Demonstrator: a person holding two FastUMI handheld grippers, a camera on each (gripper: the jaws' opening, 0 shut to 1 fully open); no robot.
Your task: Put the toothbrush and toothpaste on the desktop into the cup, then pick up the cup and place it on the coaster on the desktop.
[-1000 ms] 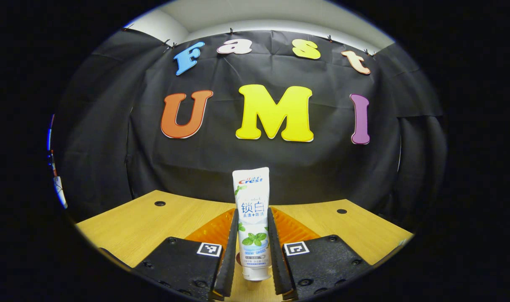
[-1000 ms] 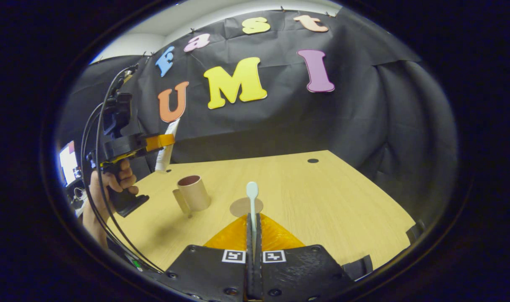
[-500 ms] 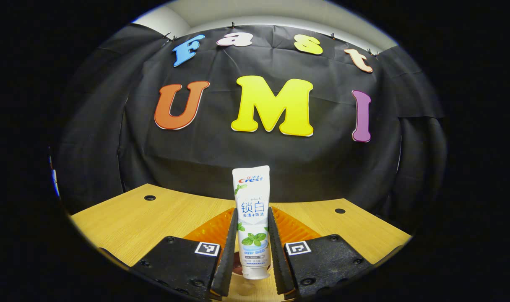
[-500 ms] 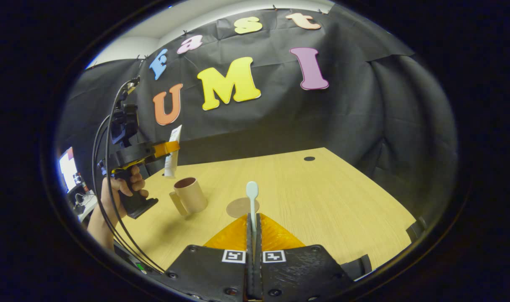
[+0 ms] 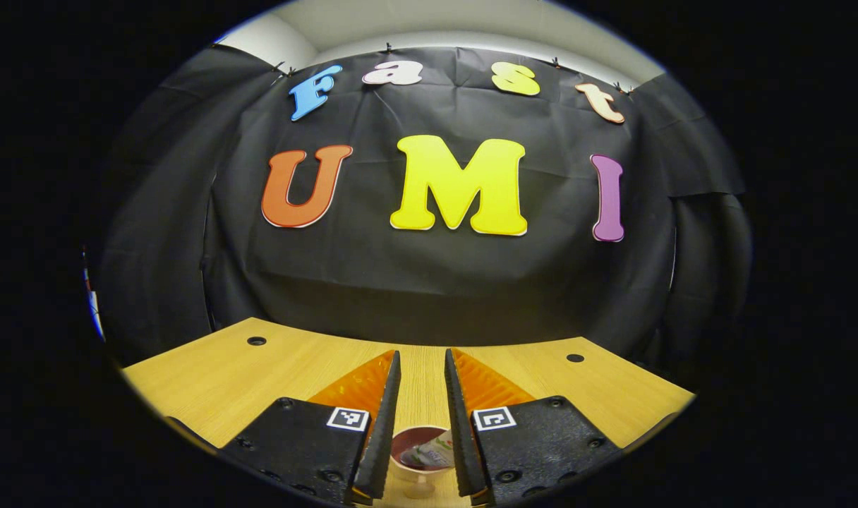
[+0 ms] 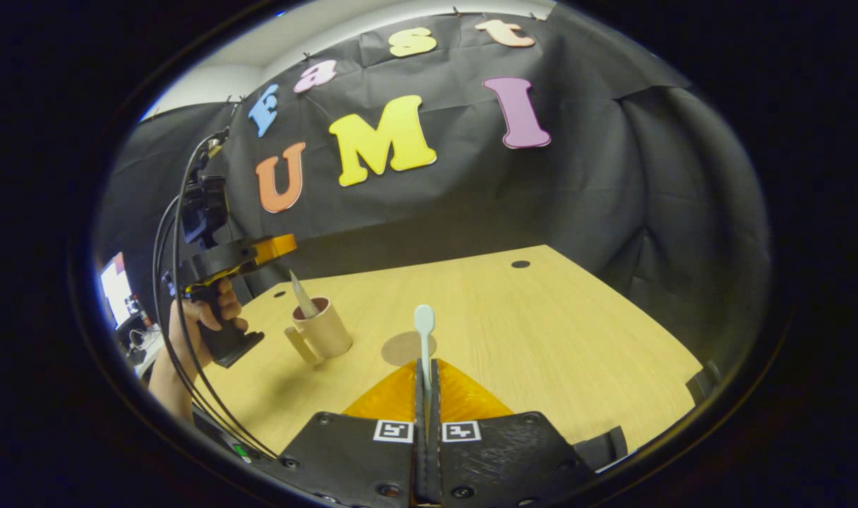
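Right gripper view, nearest first:

- Clamping the toothbrush (image 6: 423, 321) in the right tongs (image 6: 426, 363), jaws clenched tight on the thin handle, head pointing forward and away above the bench (image 6: 542, 339).
- Seeing the coaster (image 6: 401, 348) just past the tong tips, lying flat and bare near the bench's middle.
- Noting the cup (image 6: 324, 330) standing upright just beside the coaster, toward the left edge of the bench and off the coaster, handle facing the near edge.
- Noting the toothpaste (image 6: 302, 294) sitting inside the cup, leaning, its flat end poking above the rim.
- Beyond the cup, seeing the left tongs (image 6: 277, 245) hovering above it, gripped by a hand (image 6: 207, 317).

Left gripper view:

- Looking down between the left tongs (image 5: 422, 356), jaws released with a clear gap and grasping nothing.
- Seeing the cup's mouth (image 5: 422, 451) directly below, with the tube (image 5: 434, 451) slanting across it.

Risks, judged from here:

- Slanting tube is taking up part of the mouth, so the brush may catch on it or on the rim and tip the cup.
- Thin handle may pivot between clenched jaws if the head strikes anything.
- Left tongs are hanging close over the cup and may clip the tube end or collide with the incoming right tongs.
- Tall leaning contents are raising the load's balance point, risking a topple when lifting toward the coaster.
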